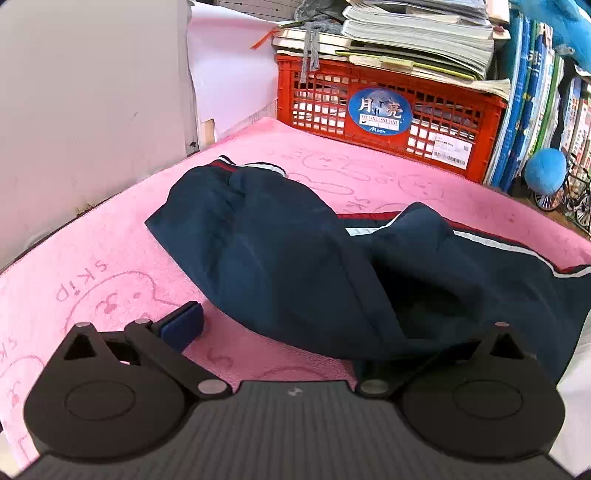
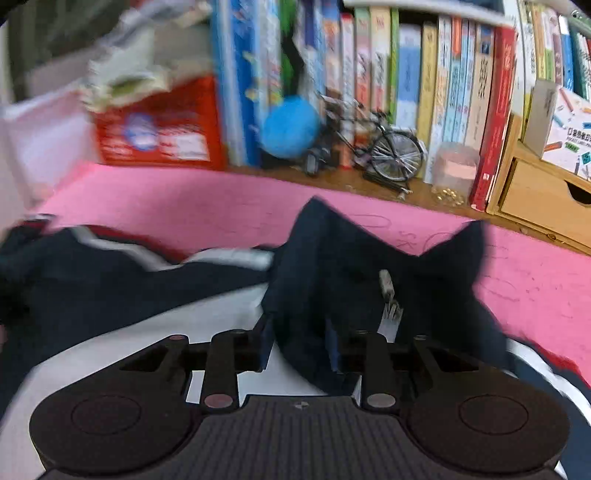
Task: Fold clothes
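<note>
While the navy garment [image 1: 295, 254] lies crumpled across the pink towel [image 1: 110, 243] that covers the bench, the left gripper [image 1: 280, 332] is spread wide: its blue-padded left finger rests on bare terry cloth, and its right finger is hidden under the cloth's edge, so nothing is pinched. The fabric looks smooth and slightly glossy, trimmed with red and white stripes [image 1: 491, 240] along one side, and it humps into soft folds. The towel is nubby, with faint line-drawn cartoon figures and the word "SKiD".

In the blurred right wrist view, the right gripper [image 2: 299, 343] is clenched on a raised fold of the garment, which stands up in two dark peaks; a small metal zipper pull [image 2: 386, 284] shows just beyond the fingers.

Behind the towel stands a red plastic lattice crate [image 1: 388, 110] bearing a round blue sticker, with a stack of books [image 1: 417, 33] on top. To its right are upright books [image 2: 424, 85], a fuzzy blue ball [image 2: 291, 125], a miniature bicycle [image 2: 384, 147] and a small wooden drawer unit [image 2: 543, 192].
</note>
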`<move>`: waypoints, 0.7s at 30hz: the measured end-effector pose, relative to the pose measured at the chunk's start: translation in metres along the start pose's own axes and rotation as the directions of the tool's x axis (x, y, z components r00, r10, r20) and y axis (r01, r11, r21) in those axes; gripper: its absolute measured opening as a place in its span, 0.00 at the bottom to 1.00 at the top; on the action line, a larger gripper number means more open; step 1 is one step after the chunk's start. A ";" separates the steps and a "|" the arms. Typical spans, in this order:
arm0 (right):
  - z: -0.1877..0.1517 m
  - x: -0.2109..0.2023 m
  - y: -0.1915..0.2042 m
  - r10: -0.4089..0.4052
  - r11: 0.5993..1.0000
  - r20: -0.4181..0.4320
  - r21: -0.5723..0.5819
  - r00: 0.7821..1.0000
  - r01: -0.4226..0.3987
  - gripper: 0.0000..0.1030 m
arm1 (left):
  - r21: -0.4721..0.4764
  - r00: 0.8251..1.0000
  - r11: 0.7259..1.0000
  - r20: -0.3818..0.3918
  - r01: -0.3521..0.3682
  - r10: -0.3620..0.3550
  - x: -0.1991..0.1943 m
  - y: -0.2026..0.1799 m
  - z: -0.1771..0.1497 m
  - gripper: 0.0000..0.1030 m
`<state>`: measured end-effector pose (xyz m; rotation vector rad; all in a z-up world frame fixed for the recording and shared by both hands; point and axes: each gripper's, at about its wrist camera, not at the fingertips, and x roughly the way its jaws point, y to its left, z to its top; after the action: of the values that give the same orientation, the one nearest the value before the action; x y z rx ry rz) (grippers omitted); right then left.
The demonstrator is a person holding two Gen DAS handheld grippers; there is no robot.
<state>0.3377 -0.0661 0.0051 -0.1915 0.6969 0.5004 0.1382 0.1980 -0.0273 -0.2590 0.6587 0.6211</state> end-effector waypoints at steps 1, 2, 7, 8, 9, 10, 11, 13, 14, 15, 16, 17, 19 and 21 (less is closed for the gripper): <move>0.007 0.011 -0.005 -0.028 0.999 0.009 0.016 1.000 0.028 0.45 | -0.002 1.000 1.000 0.001 0.001 -0.001 0.000 0.000 0.000 1.00; 0.015 0.021 -0.013 -0.048 0.998 0.005 0.051 0.999 0.047 0.54 | -0.004 1.000 1.000 0.002 0.002 -0.002 0.000 0.001 0.000 1.00; 0.036 0.024 -0.045 -0.121 0.964 0.067 0.245 0.990 0.101 0.32 | -0.018 1.000 1.000 0.005 0.003 -0.003 0.000 0.003 0.000 1.00; 0.038 0.021 -0.051 -0.135 0.953 0.085 0.285 0.987 0.106 0.31 | -0.020 1.000 1.000 0.006 0.003 -0.003 0.000 0.003 0.000 1.00; 0.037 0.013 -0.059 -0.121 0.939 0.111 0.334 0.986 0.077 0.32 | -0.021 1.000 1.000 0.006 0.004 -0.003 0.000 0.003 0.000 1.00; 0.033 0.001 -0.068 -0.085 0.921 0.146 0.388 0.986 0.022 0.32 | -0.021 1.000 1.000 0.007 0.003 -0.003 0.000 0.003 0.000 1.00; 0.029 -0.010 -0.074 -0.054 0.916 0.164 0.401 0.985 -0.017 0.33 | -0.020 1.000 1.000 0.007 0.003 -0.003 0.000 0.003 0.000 1.00; 0.020 -0.035 -0.075 -0.003 0.940 0.167 0.337 0.986 -0.054 0.33 | -0.020 1.000 1.000 0.007 0.003 -0.003 0.000 0.002 0.000 1.00; 0.012 -0.043 -0.075 -0.006 0.954 0.152 0.298 0.988 -0.040 0.33 | -0.019 1.000 1.000 0.006 0.002 -0.002 0.000 0.002 0.000 1.00; 0.000 -0.047 -0.079 -0.022 0.959 0.130 0.284 0.991 -0.015 0.33 | -0.018 1.000 1.000 0.006 0.002 -0.002 0.000 0.002 0.000 1.00; -0.011 -0.052 -0.083 -0.040 0.963 0.108 0.268 0.993 0.009 0.33 | -0.018 1.000 1.000 0.006 0.001 -0.001 0.000 0.002 0.000 1.00; -0.023 -0.056 -0.087 -0.057 0.967 0.087 0.252 0.995 0.034 0.34 | -0.018 1.000 1.000 0.006 0.001 -0.001 0.000 0.002 0.000 1.00; -0.046 -0.065 -0.096 -0.093 0.973 0.045 0.218 0.995 0.082 0.34 | -0.016 1.000 1.000 0.006 0.001 -0.001 0.000 0.002 0.000 1.00; -0.069 -0.074 -0.104 -0.131 0.975 0.004 0.182 0.991 0.128 0.34 | -0.014 1.000 1.000 0.005 -0.001 0.001 0.001 0.001 0.000 1.00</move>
<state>0.3026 -0.2069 0.0022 -0.0614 0.7057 0.3112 0.1376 0.1993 -0.0282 -0.2701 0.6497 0.6272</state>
